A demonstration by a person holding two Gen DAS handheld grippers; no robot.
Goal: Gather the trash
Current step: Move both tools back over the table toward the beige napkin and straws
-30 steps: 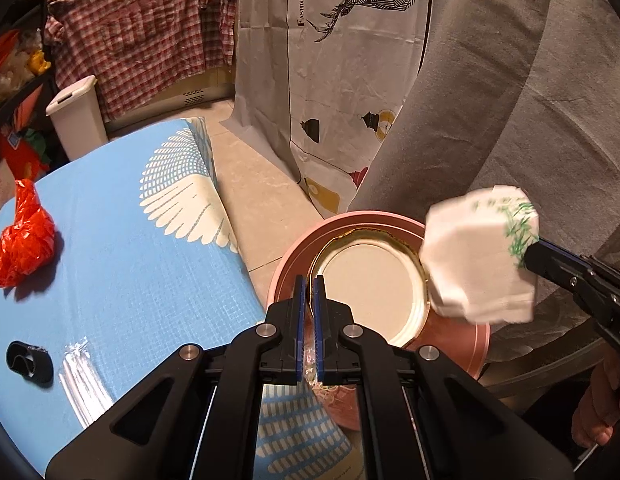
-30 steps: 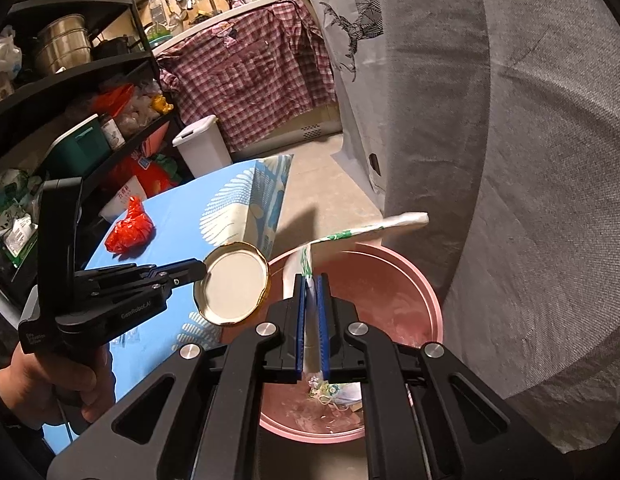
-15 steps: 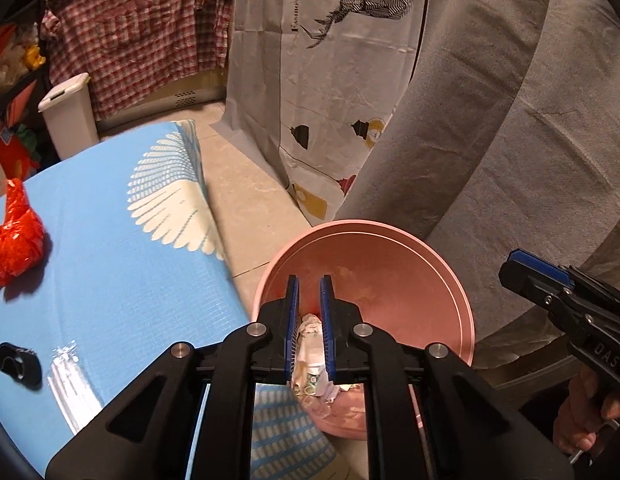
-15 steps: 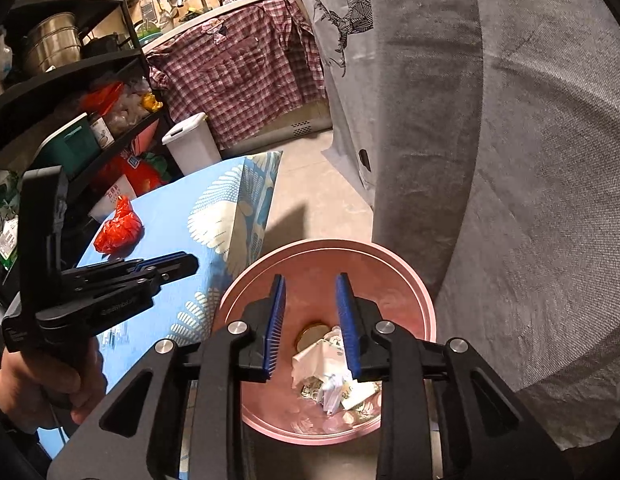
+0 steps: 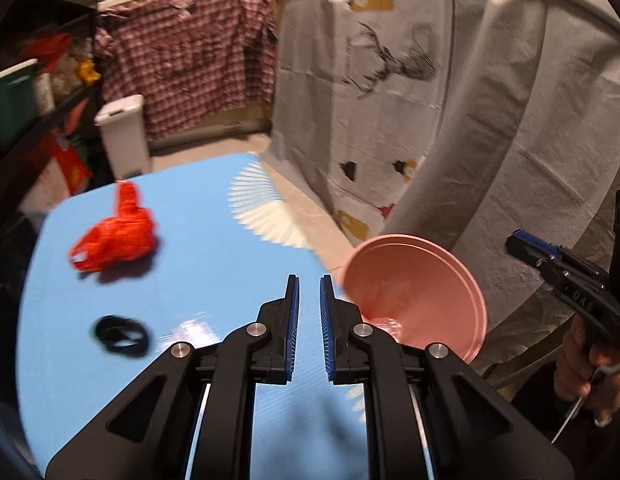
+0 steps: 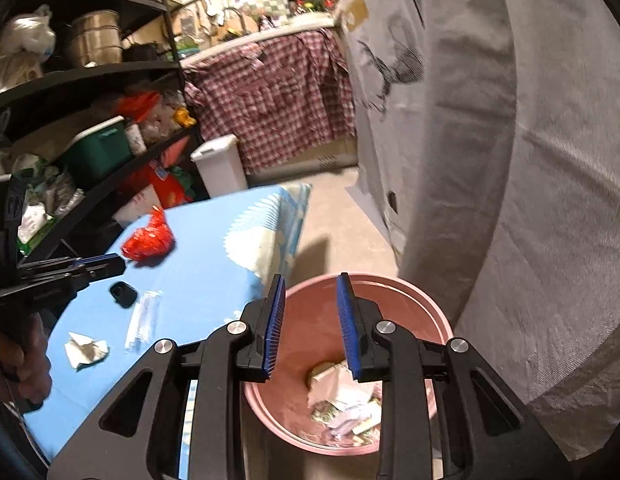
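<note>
So the trash that's still waiting is all sitting on the blue table (image 6: 213,264): a crumpled red plastic bag (image 6: 149,240) near the far edge, a little black ring-shaped bit (image 6: 122,294) closer in, a clear plastic wrapper (image 6: 143,320) just beside that, and a crumpled white paper scrap (image 6: 85,350) nearest the person. The pink bin (image 6: 438,320) is standing on the floor right off the table's edge, and it's already holding a wad of white paper plus some other scraps. Both grippers are looking empty: the left gripper (image 5: 308,294) is hanging over the table with its jaws parted just a crack and nothing in the gap, and the right gripper (image 6: 310,308) is hovering over the bin with its jaws spread wider, having just been opening, nothing between them. I'm reading this as the reach for the next piece. If I'm doing it, I'm sending the left one at the red bag, opening the jaws wider first since the bag is puffy, then pinching a bunched fold so it isn't slipping out. The flat wrapper is probably going to be the fiddly one, so I'm coming in low at its edge.
</note>
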